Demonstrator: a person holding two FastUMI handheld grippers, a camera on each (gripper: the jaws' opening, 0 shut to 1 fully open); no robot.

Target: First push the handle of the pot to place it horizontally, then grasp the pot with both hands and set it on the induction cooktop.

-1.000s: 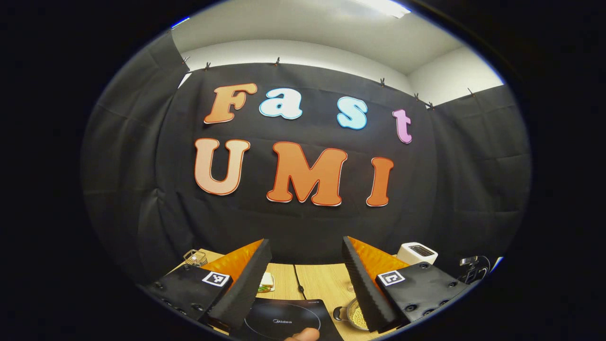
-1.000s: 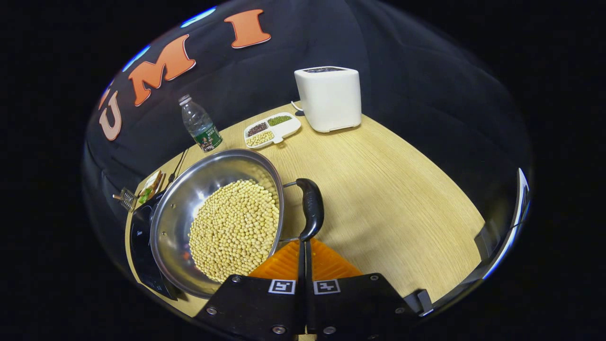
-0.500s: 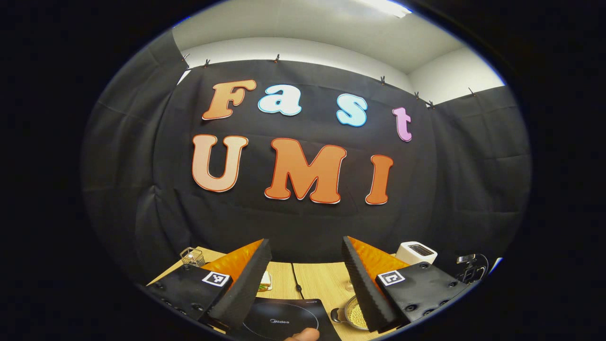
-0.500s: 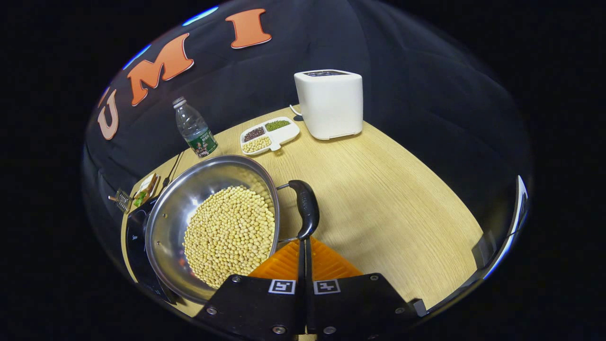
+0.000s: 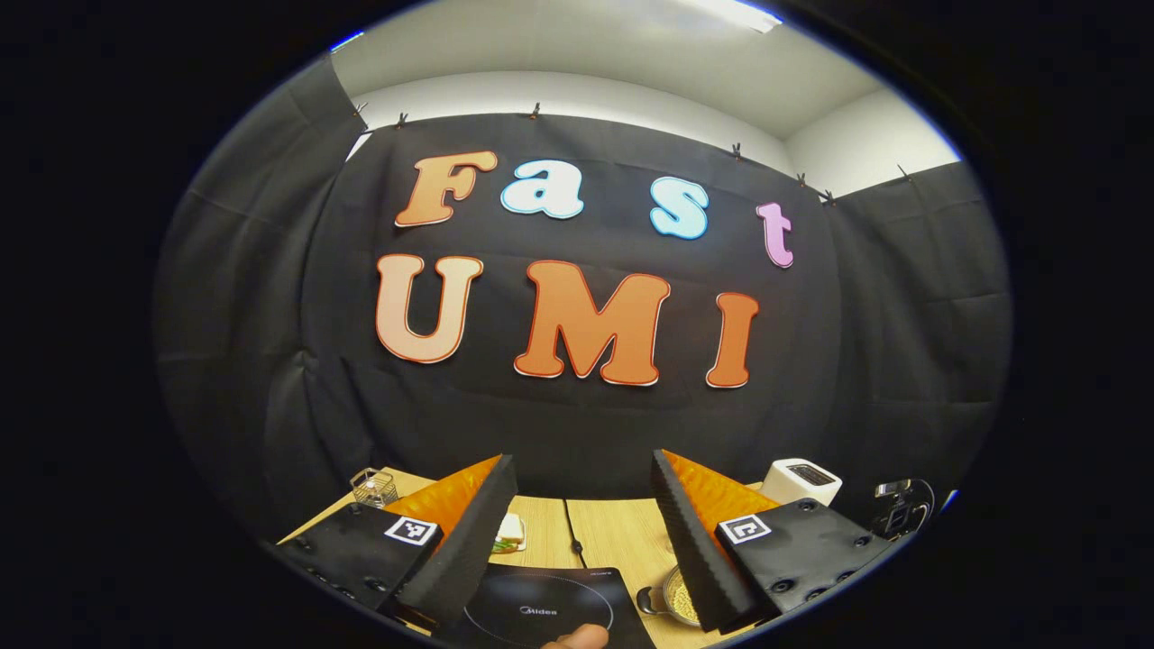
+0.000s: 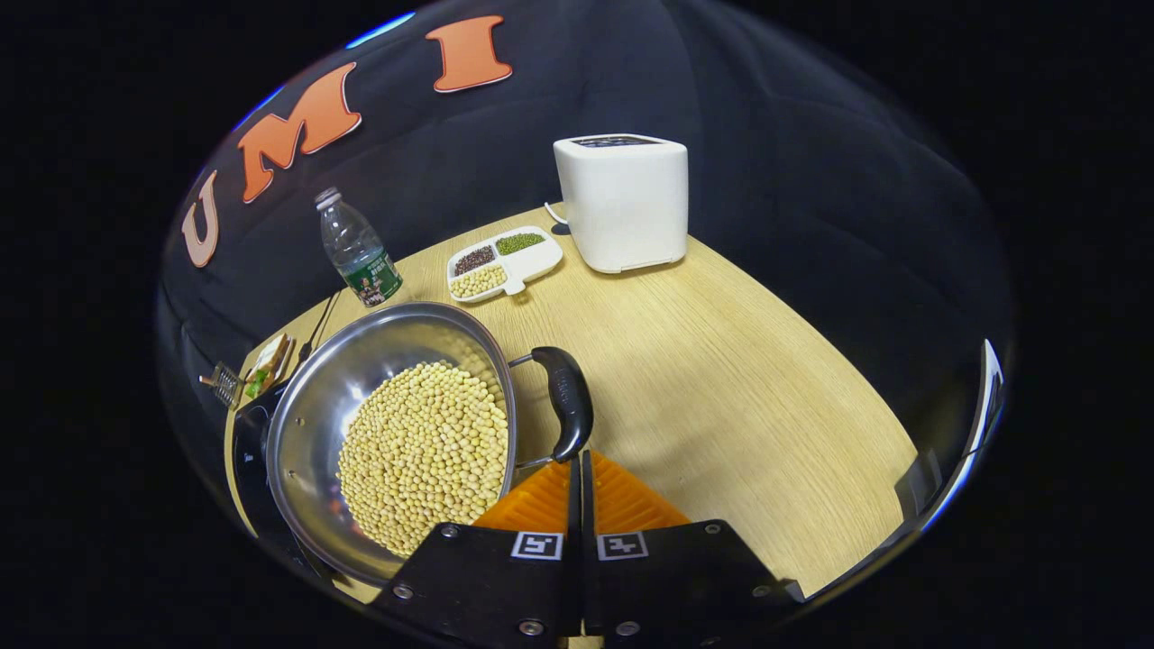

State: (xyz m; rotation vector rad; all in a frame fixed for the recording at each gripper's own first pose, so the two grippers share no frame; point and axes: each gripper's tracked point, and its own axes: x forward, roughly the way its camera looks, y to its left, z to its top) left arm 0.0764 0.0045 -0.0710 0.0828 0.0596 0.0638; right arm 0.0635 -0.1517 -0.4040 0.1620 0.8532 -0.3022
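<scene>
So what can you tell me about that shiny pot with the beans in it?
The pot looks like polished steel, wide and round, holding pale yellow beans. A dark loop handle on wire brackets juts from its right side. It sits on the wooden table, its left edge next to the black induction cooktop. The right gripper, fingers together, has its tips right at the handle's lower end.

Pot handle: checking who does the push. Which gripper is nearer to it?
Right. The right gripper, jaws closed, sits with its tips right at the pot handle's near end. The left gripper, open, hangs above the induction cooktop, with the pot off to its right.
</scene>
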